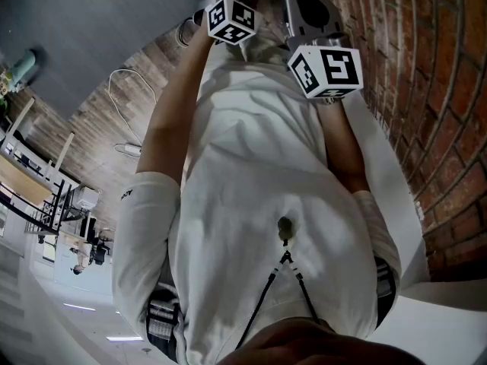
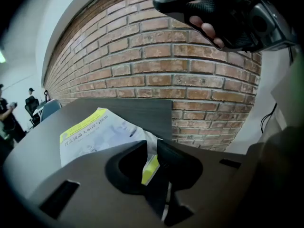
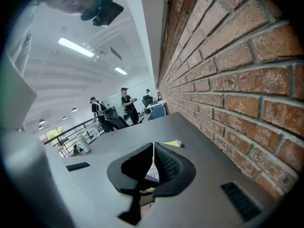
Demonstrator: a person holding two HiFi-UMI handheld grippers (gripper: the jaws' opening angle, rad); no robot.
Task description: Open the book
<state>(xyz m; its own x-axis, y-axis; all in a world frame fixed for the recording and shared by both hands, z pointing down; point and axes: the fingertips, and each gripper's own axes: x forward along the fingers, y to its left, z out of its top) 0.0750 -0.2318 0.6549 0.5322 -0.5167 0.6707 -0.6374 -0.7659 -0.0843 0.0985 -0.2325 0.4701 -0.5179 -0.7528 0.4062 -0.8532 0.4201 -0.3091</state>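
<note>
Brick wall [image 2: 190,56] tight along the table [image 2: 137,113] edge; open tabletop between wall and book [image 2: 95,132].

The book [image 2: 90,134] has a white cover with faint bluish print and a yellow band. The wall [image 2: 190,65] is red-brown brick with pale mortar. The counter [image 2: 137,110] is dark grey.

Head view looks steeply down at the person's shirt [image 1: 259,204], close, wall [image 1: 426,90] at three o'clock. Left gripper view faces that wall across the table [image 2: 137,110]; the right looks along it; both seem to share the book [image 2: 92,132].
</note>
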